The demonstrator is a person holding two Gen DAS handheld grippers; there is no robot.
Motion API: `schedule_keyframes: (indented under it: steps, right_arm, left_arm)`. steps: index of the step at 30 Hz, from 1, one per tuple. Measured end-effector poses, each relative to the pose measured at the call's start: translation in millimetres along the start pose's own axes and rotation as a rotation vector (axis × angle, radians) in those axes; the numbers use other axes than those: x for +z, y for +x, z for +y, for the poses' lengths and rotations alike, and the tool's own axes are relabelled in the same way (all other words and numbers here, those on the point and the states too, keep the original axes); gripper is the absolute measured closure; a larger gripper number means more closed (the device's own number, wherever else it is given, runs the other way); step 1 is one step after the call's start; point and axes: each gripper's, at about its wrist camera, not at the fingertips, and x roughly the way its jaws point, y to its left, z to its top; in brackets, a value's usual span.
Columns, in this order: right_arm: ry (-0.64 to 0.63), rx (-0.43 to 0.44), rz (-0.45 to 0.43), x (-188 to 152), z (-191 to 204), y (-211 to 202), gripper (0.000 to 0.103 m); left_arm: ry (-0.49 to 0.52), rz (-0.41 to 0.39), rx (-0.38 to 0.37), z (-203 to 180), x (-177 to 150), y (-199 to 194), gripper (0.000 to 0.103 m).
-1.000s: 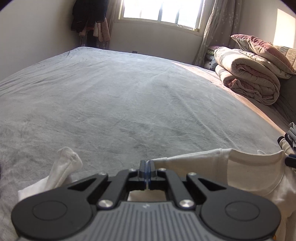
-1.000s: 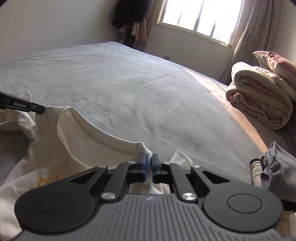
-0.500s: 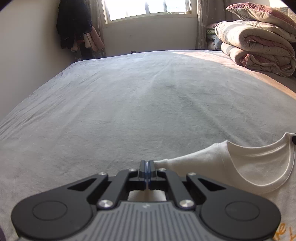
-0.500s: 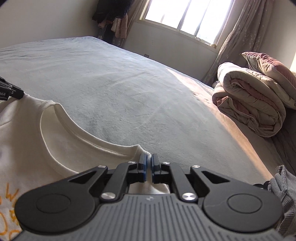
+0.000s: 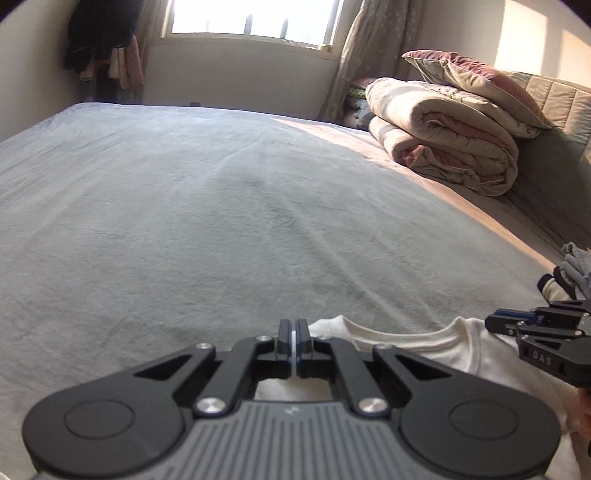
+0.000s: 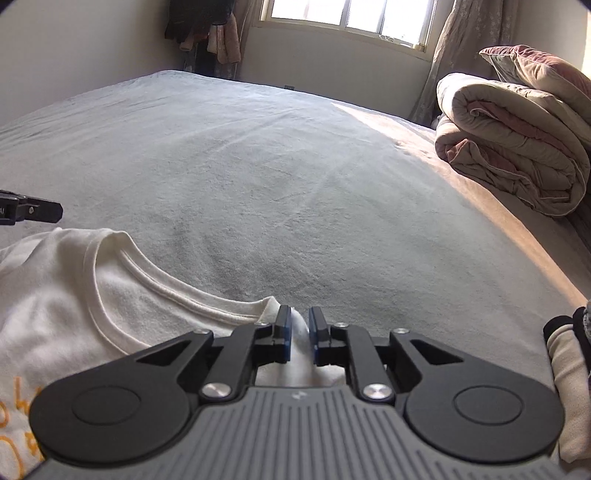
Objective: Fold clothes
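The left tool (image 5: 294, 330) pinches one shoulder of the white T-shirt (image 6: 66, 295), which lies flat on the grey bed (image 6: 295, 184). The right tool (image 6: 299, 325), at 3 o'clock across the collar, is spreading its jaws with the other shoulder's fabric between them.

Blown-out window (image 5: 255, 18) backlight, sunlit right side, curved fisheye edges.

Bed (image 5: 221, 206) with grey cover, mostly bare. White T-shirt (image 6: 74, 295) lies flat at near edge. Folded quilt (image 5: 443, 136) at far right, small clothes pile (image 5: 570, 273) nearer right.
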Motion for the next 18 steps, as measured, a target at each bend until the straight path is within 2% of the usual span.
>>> schedule_keyframes:
  steps: [1, 4, 7, 10, 14, 16, 17, 18]
  right_arm:
    - [0.005, -0.008, 0.009, 0.2, -3.1, -2.9, 0.087]
    - [0.033, -0.020, 0.033, -0.8, -13.4, -10.5, 0.087]
    - [0.068, -0.012, 0.050, -3.8, -24.0, -20.4, 0.087]
    - [0.089, -0.006, 0.069, -7.1, -32.0, -32.7, 0.087]
    - [0.108, 0.009, 0.088, -14.9, -37.5, -52.8, 0.086]
    - [0.116, 0.015, 0.094, -19.7, -38.3, -63.4, 0.077]
    - [0.118, 0.017, 0.095, -22.4, -37.8, -69.3, 0.066]
    - [0.116, 0.020, 0.095, -25.2, -36.8, -75.4, 0.065]
  left_arm:
    - [-0.001, 0.026, -0.022, -5.0, -1.5, 6.4, 0.102]
    - [0.004, 0.100, 0.028, -14.1, -9.4, 33.9, 0.102]
    - [-0.005, 0.082, 0.068, -14.1, -8.3, 44.1, 0.101]
    - [-0.095, 0.090, 0.089, -12.7, -1.7, 36.4, 0.101]
    - [-0.075, 0.108, 0.111, -22.9, -3.9, 7.8, 0.099]
    - [-0.050, 0.116, 0.117, -27.2, -7.3, -8.0, 0.095]
    - [-0.039, 0.118, 0.116, -29.4, -9.0, -16.0, 0.089]
    - [-0.029, 0.121, 0.116, -30.6, -11.9, -25.8, 0.083]
